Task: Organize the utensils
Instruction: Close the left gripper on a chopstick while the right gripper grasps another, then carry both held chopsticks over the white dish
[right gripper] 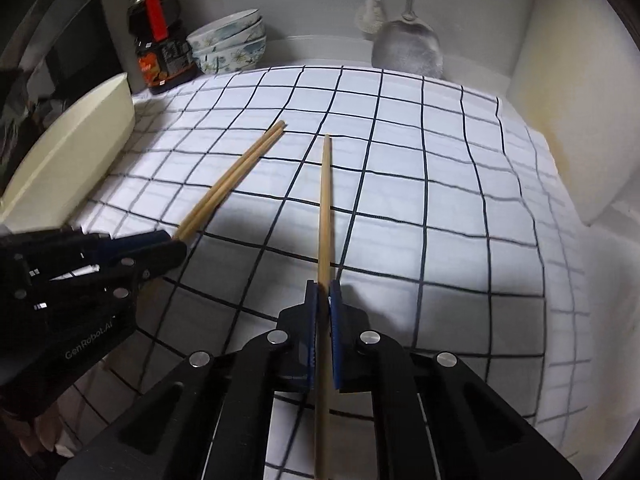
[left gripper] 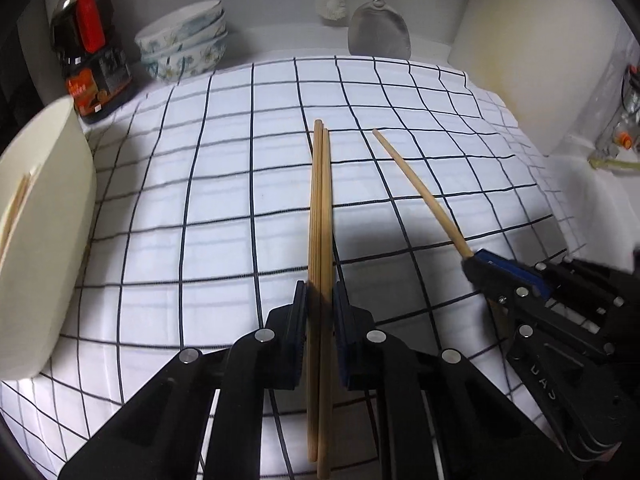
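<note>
My left gripper is shut on a pair of wooden chopsticks, which point forward above the checked cloth. It also shows at the left of the right wrist view, with the pair of chopsticks sticking out. My right gripper is shut on a single wooden chopstick. It also shows at the right of the left wrist view, with the single chopstick sticking out. A cream utensil box stands at the left; chopsticks lie inside it.
A dark sauce bottle and stacked patterned bowls stand at the back left. A metal spatula and a white brush hang on the back wall. A white wall panel closes the right side.
</note>
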A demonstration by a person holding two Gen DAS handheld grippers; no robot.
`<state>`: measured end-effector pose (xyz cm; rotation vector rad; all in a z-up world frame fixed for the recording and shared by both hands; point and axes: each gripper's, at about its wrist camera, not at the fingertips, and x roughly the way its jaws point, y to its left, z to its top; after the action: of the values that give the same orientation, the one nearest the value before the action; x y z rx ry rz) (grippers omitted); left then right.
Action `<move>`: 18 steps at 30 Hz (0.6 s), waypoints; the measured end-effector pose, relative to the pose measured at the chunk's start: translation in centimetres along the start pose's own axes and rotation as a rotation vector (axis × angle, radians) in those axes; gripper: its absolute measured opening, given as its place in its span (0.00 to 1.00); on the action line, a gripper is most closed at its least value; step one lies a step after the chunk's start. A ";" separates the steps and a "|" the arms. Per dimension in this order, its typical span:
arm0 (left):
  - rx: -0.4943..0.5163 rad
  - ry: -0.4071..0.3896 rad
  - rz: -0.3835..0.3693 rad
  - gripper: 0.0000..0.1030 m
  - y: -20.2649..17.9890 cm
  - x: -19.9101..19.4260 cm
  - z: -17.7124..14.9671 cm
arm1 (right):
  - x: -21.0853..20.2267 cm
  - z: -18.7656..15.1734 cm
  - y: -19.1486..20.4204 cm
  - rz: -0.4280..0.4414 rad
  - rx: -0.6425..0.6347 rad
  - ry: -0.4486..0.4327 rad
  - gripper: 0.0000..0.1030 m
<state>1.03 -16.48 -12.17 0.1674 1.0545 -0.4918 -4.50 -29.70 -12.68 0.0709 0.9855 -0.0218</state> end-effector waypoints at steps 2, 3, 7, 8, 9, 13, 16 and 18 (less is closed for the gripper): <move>-0.012 0.013 -0.021 0.12 0.3 -0.4 0.0 | -0.3 -0.1 0.0 0.023 0.033 -0.008 0.06; -0.015 0.014 -0.030 0.12 0.4 -0.6 -0.1 | -0.5 -0.2 0.0 0.036 0.051 -0.011 0.06; -0.024 0.006 -0.069 0.12 0.7 -2.0 0.1 | -1.4 0.1 0.2 0.067 0.098 -0.027 0.06; -0.026 0.004 -0.076 0.12 0.8 -2.4 0.2 | -1.6 0.3 0.3 0.075 0.106 -0.030 0.06; -0.032 0.000 -0.081 0.12 0.9 -2.8 0.3 | -1.8 0.4 0.4 0.079 0.111 -0.034 0.06; -0.046 -0.028 -0.097 0.12 1.7 -4.5 1.1 | -2.9 1.5 0.9 0.100 0.132 -0.062 0.06; -0.061 -0.056 -0.104 0.12 2.6 -6.2 1.9 | -4.0 2.5 1.7 0.113 0.128 -0.086 0.06; -0.073 -0.081 -0.099 0.12 3.6 -7.5 2.3 | -4.6 3.3 2.5 0.121 0.113 -0.100 0.06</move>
<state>1.52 -11.86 -4.94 0.0307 1.0032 -0.5442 -4.21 -27.54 -6.90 0.2315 0.8778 0.0300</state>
